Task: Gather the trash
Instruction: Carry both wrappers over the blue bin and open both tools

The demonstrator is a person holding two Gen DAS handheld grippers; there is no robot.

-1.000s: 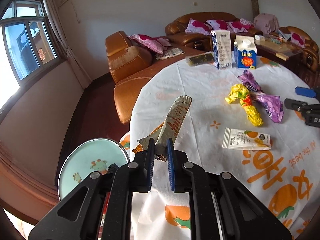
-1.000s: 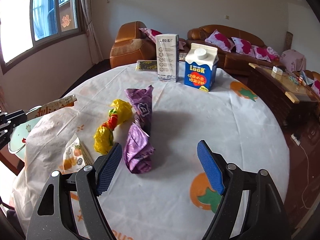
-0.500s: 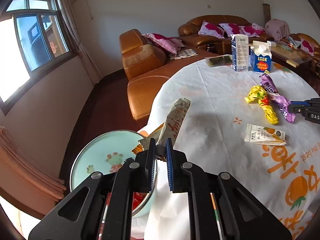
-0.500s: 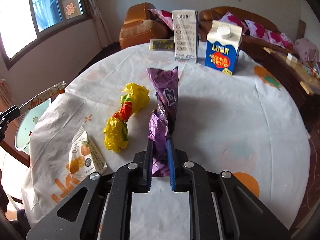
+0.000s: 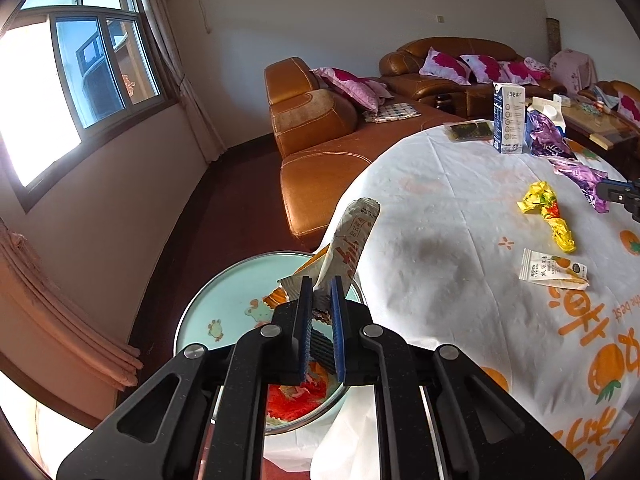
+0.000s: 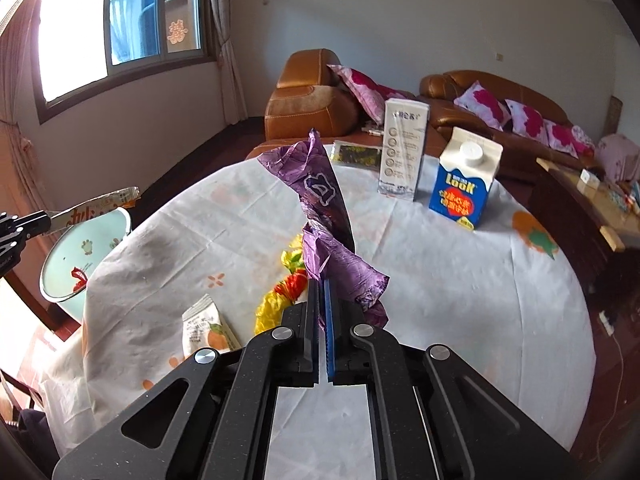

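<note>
My left gripper [image 5: 320, 286] is shut on a beige snack wrapper [image 5: 350, 240] and holds it over the round light-blue trash bin [image 5: 224, 312] beside the table; the bin also shows in the right wrist view [image 6: 86, 248]. My right gripper [image 6: 321, 286] is shut on a purple wrapper [image 6: 320, 196] lifted off the white tablecloth [image 6: 460, 280]. A crumpled yellow wrapper [image 5: 548, 216] and a small white orange-print packet [image 5: 554, 268] lie on the table. The yellow wrapper [image 6: 280, 300] and packet [image 6: 204, 326] lie just left of my right gripper.
A tall white carton [image 6: 404, 148], a blue milk carton [image 6: 464, 184] and a dark flat packet [image 6: 356, 154] stand at the table's far side. Brown leather sofas [image 5: 316, 120] lie beyond the table. A wooden side table [image 6: 592, 204] is at the right.
My left gripper carried the beige wrapper off the table edge to above the bin. My right gripper closed on the purple wrapper and lifted it up.
</note>
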